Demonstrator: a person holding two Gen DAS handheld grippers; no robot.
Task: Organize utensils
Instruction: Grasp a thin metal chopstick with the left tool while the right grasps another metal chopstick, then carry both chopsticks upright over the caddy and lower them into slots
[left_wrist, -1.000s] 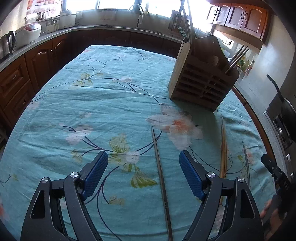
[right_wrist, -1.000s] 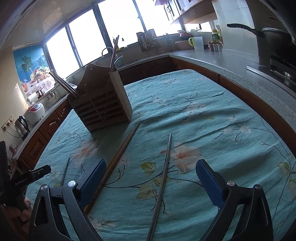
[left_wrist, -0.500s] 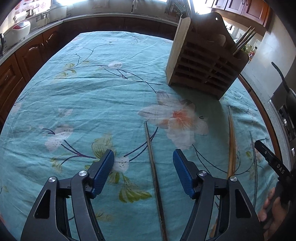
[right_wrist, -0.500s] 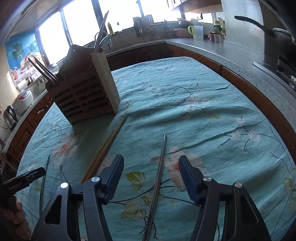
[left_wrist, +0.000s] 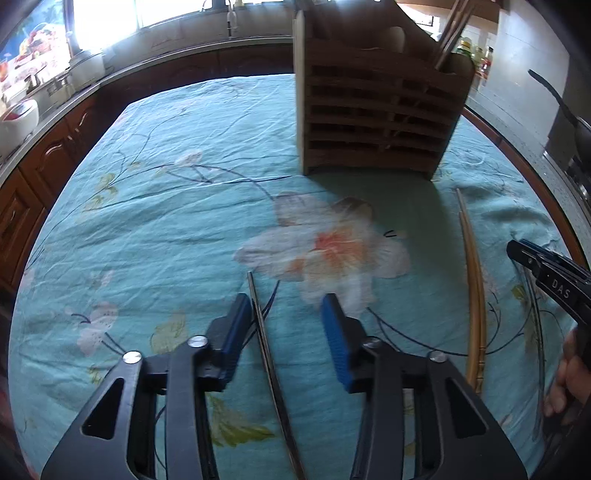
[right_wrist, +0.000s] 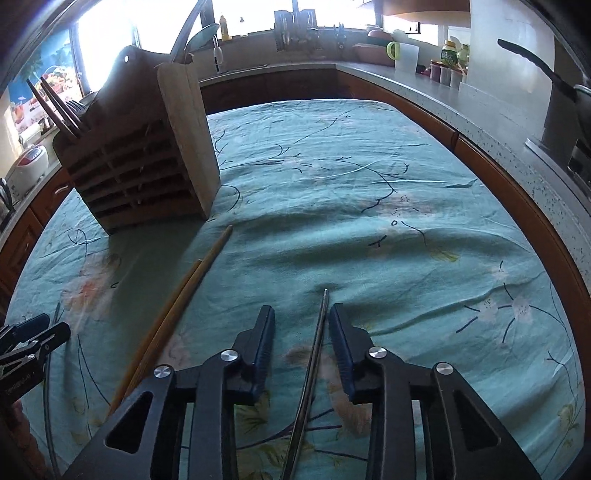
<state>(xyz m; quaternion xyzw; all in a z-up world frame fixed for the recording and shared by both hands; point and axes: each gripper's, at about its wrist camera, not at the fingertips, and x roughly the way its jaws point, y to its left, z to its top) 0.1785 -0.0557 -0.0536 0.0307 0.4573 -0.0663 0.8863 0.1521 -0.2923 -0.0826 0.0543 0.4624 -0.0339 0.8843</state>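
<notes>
Both sets of tongs have been brought forward and lower over the worktop, and their jaws have been narrowed from wide apart. The left tongs (left_wrist: 286, 317) are now set around a metal chopstick (left_wrist: 271, 363), which lies just beside the left pad (left_wrist: 236, 332) (contact cannot be judged). The right tongs (right_wrist: 301, 328) have been closed in around the other metal chopstick (right_wrist: 314, 354), now close against the right pad (right_wrist: 341, 343). The wooden holder (left_wrist: 376, 118) has come to fill more of the left view.
</notes>
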